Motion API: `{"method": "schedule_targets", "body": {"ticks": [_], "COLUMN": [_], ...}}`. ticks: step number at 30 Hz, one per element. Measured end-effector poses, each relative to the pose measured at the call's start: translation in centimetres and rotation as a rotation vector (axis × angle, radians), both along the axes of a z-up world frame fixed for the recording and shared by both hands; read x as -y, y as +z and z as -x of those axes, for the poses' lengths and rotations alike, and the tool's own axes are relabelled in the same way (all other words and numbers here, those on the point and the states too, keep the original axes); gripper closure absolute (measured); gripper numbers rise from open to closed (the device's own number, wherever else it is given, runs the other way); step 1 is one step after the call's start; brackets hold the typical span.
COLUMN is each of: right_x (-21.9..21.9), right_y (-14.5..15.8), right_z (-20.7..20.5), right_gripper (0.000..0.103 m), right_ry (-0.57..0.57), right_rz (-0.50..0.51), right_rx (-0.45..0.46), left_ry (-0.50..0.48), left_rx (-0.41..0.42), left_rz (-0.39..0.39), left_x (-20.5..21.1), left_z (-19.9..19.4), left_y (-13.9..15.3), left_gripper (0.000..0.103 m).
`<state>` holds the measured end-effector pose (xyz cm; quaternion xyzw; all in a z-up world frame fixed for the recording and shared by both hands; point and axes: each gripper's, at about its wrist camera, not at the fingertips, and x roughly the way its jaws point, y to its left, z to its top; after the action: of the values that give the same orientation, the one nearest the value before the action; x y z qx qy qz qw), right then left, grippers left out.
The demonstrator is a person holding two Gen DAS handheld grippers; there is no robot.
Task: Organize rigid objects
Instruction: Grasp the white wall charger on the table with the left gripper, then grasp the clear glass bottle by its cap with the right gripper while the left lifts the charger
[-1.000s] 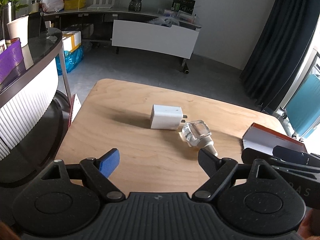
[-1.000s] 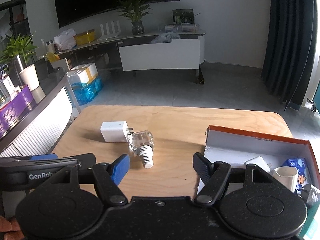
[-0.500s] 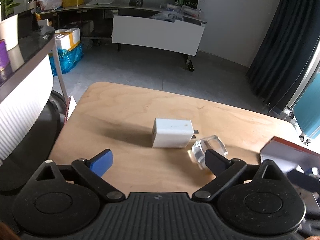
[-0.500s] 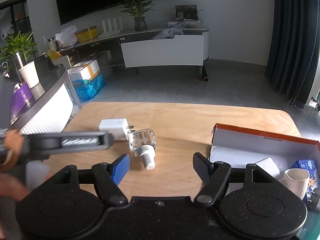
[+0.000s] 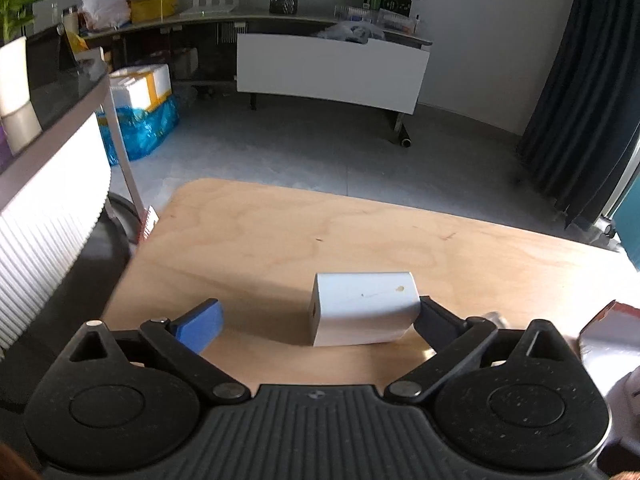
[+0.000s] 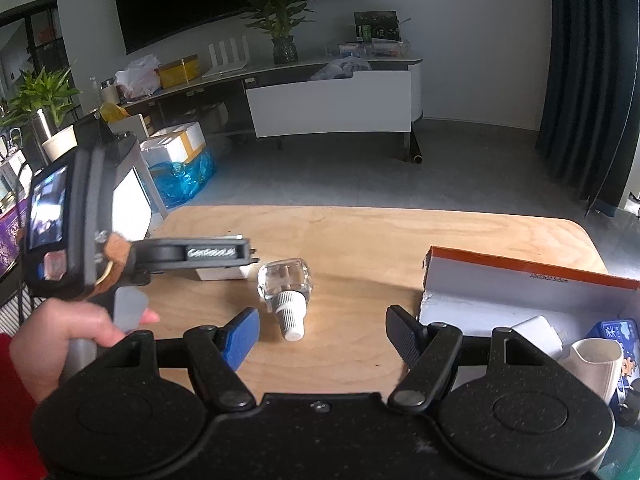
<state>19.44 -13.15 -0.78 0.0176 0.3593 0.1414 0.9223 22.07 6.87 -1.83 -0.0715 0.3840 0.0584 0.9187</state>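
A white power adapter [image 5: 362, 312] lies on the wooden table [image 5: 320, 232], between the open fingers of my left gripper [image 5: 316, 320], close against the right finger. In the right wrist view the left gripper [image 6: 212, 254] hangs over the adapter [image 6: 222, 273] and hides most of it. A clear glass bottle with a white ribbed cap [image 6: 285, 290] lies on its side beside the adapter. My right gripper [image 6: 322, 332] is open and empty, just in front of the bottle.
An open orange-edged box [image 6: 532, 276] stands at the table's right, holding a white adapter [image 6: 536, 330], a white cup [image 6: 596, 360] and a blue packet [image 6: 628, 332]. A white-fronted counter [image 5: 40, 200] stands left of the table.
My left gripper has moved forward and down to the white adapter, which now sits between its fingers. My right gripper has barely moved.
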Motion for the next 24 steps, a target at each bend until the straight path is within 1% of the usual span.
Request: {"method": "schedule_targets", "body": {"ticks": [1,5,8,10,12,14,15,18,21,24], "right_x": [0.0,-0.8,-1.5,-1.8,-2.1,-2.4,-2.5,-3.0,-3.9,-4.8], "right_y": [-0.1,-0.6,-0.9,-1.1,-1.3,-1.6,-1.8,-2.4,-3.1,-3.7], "right_z": [-0.1,-0.6,-1.1,-1.5,-1.9,-2.4,-2.7,-3.8,-4.8,-5.8], "right_gripper": [0.020,0.020,0.020,0.020,0.020,0.020,0.020,0.020,0.020,0.020], "right_ry": [0.004,0.019,0.033,0.046,0.055,0.068,0.075,0.085,0.109,0.124], "right_rz": [-0.001,0.006,0.033,0.043,0.048,0.048,0.047,0.042,0.050,0.064], "right_rx": [0.000,-0.011,-0.009,-0.016,-0.022,-0.029,-0.032,-0.049,-0.060,-0.068], "left_ry": [0.002,-0.009,-0.033,-0.028,-0.034,-0.056,-0.065,-0.085,-0.078,-0.059], "left_rx": [0.003,-0.005,-0.003,0.017,0.043,0.066,0.070,0.070,0.065,0.067], "left_rz": [-0.005,0.022,-0.006,-0.046,-0.072,-0.077,-0.083,-0.056,-0.047,-0.057], "left_x": [-0.1,0.5,1.4,1.9,2.0,1.9,1.7,1.0,0.3,-0.5], "left_z": [0.1,-0.1,-1.2,-1.2,-1.2,-1.1,-1.1,-1.0,-0.4,0.7], "left_y": [0.0,-0.1,-0.9,-1.3,-1.4,-1.2,-1.1,-1.0,-1.0,-0.7], "left_gripper": [0.000,0.000,0.000,0.002,0.010,0.037,0.037,0.038,0.038,0.038]}}
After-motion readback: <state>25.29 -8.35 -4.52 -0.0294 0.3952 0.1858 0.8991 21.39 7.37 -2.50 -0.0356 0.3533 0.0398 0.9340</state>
